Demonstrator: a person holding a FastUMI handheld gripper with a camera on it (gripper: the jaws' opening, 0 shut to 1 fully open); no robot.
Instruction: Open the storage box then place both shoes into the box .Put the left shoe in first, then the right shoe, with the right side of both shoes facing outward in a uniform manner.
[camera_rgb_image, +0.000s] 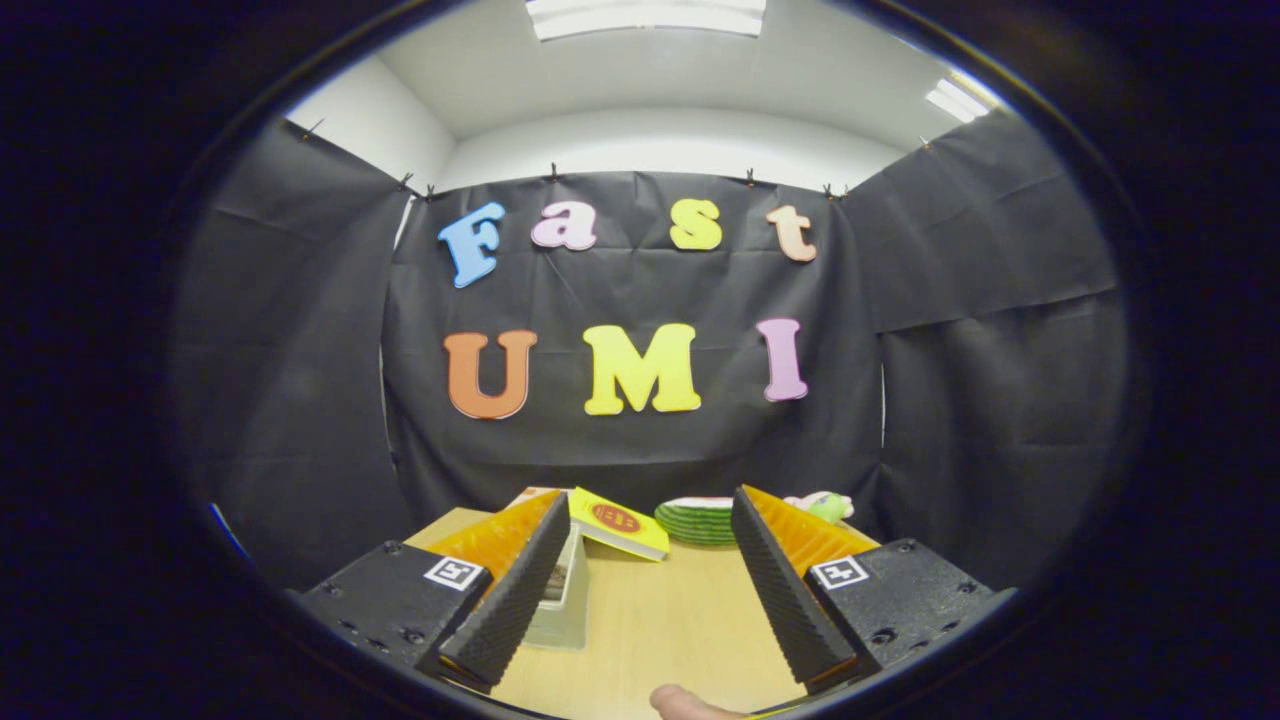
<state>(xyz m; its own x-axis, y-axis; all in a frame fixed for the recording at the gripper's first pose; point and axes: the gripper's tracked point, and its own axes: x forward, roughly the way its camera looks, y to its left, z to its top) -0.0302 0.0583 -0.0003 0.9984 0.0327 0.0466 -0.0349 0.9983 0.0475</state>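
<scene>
Fingers spread wide over the counter, box lid raised.

I hold the gripper (648, 610) with its fingers parted and holding nothing, bare counter (660, 620) between them. The storage box (562, 600) sits just behind the left finger, its yellow lid (618, 522) tilted up, so it looks open. I cannot make out any shoes, in the box or elsewhere. Green plates (698, 520) lie beyond. By my reading, finding the left shoe comes before any grasp.

Black cloth walls (640, 440) enclose a light wooden table (660, 630). Above, a white ceiling (660, 80) carries bright rectangular light panels (645, 15).
</scene>
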